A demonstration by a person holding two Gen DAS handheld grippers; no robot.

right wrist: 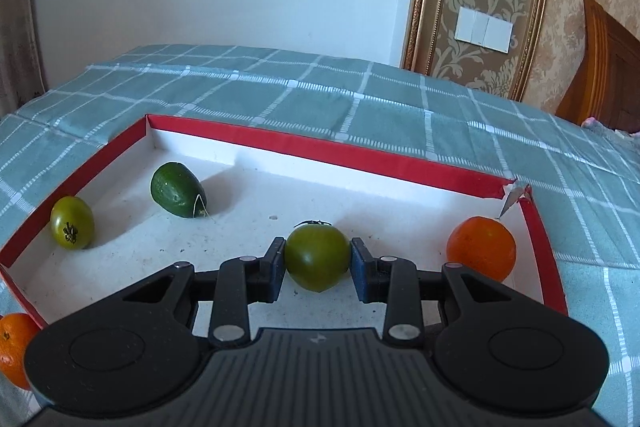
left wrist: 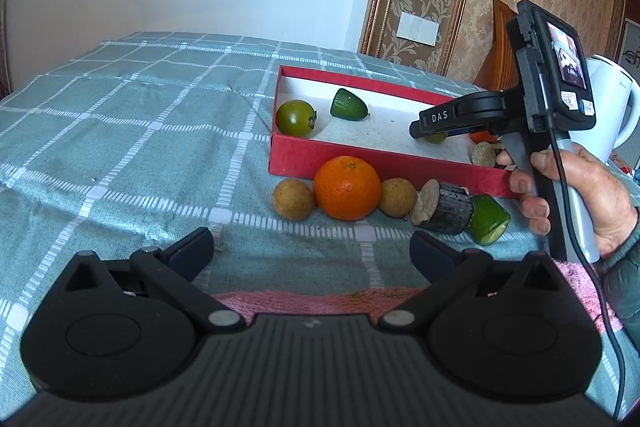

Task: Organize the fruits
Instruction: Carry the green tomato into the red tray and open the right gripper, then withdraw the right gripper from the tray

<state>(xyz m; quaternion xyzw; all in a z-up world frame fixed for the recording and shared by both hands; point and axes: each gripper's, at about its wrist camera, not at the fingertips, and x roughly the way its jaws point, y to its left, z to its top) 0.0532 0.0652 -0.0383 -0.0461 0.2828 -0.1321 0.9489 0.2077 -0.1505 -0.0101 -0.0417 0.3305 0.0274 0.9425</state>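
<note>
A red box [left wrist: 360,159] with a white floor [right wrist: 248,195] lies on the checked cloth. My right gripper [right wrist: 317,259] is shut on a green tomato [right wrist: 316,257] just above the box floor; in the left wrist view it [left wrist: 436,129] reaches over the box. Inside lie another green tomato [right wrist: 72,223] [left wrist: 295,118], a cucumber piece [right wrist: 178,195] [left wrist: 348,103] and an orange [right wrist: 481,251]. In front of the box sit an orange [left wrist: 347,187] [right wrist: 14,347], two brown round fruits [left wrist: 292,199] [left wrist: 397,197], a dark cork-ended piece [left wrist: 448,211] and a cut cucumber [left wrist: 489,219]. My left gripper [left wrist: 312,247] is open above the cloth.
A pink towel [left wrist: 320,301] lies under my left gripper. A white kettle [left wrist: 612,103] stands at the right behind the hand. A wooden chair [right wrist: 608,67] and a wall with a switch plate [right wrist: 484,29] stand behind the table.
</note>
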